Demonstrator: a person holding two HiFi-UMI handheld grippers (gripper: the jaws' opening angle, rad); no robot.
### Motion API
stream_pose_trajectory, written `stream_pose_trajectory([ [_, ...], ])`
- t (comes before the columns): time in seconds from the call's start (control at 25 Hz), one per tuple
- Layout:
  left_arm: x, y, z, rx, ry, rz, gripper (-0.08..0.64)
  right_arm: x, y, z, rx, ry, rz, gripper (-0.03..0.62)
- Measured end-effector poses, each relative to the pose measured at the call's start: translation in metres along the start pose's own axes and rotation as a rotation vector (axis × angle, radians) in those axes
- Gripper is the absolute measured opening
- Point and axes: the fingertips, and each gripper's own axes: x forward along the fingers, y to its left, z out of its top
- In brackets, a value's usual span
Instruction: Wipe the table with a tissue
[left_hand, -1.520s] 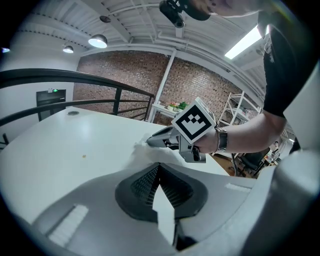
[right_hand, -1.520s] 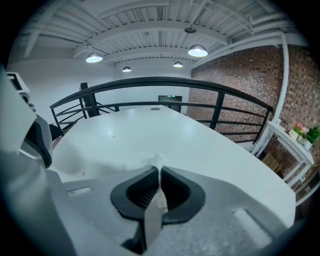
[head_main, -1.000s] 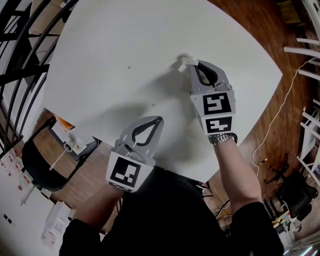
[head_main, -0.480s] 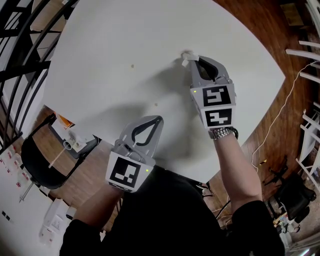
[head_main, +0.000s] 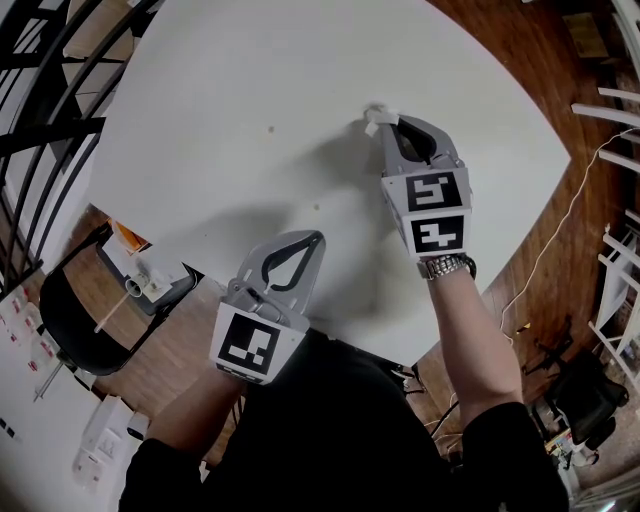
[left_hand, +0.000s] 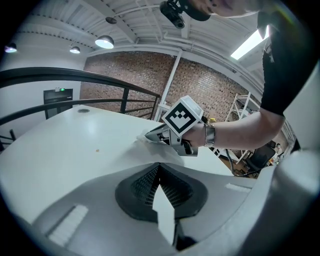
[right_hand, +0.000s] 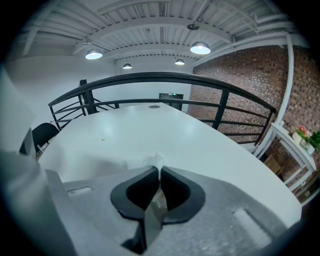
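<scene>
The right gripper (head_main: 386, 124), clenched on the tissue (head_main: 376, 116), sits slightly farther across the table (head_main: 200, 90); the left gripper (head_main: 319, 238), clenched empty, stays at the table's near edge, a speck (head_main: 271, 129) beyond.

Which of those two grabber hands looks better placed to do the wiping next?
The right. The right gripper is shut on the tissue, out over the table. The left gripper is shut with nothing in it, back by the table's near edge.

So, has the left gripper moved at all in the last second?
No. The left gripper sits over the near edge of the table exactly as before, fingers shut and empty.
</scene>
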Motion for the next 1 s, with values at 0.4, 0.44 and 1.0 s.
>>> stream_pose_trajectory([
  [0.4, -0.007, -0.005, -0.005, -0.010, -0.014, 0.020, 0.009, -0.003, 0.015, -0.006, -0.012, 0.006, 0.039, 0.006],
  [0.44, -0.008, -0.006, -0.006, -0.013, -0.017, 0.025, 0.009, -0.004, 0.016, -0.006, -0.013, 0.005, 0.040, 0.006],
  [1.0, -0.019, -0.029, 0.023, 0.038, -0.088, 0.054, 0.009, -0.062, 0.020, 0.004, -0.009, -0.077, 0.064, 0.006],
])
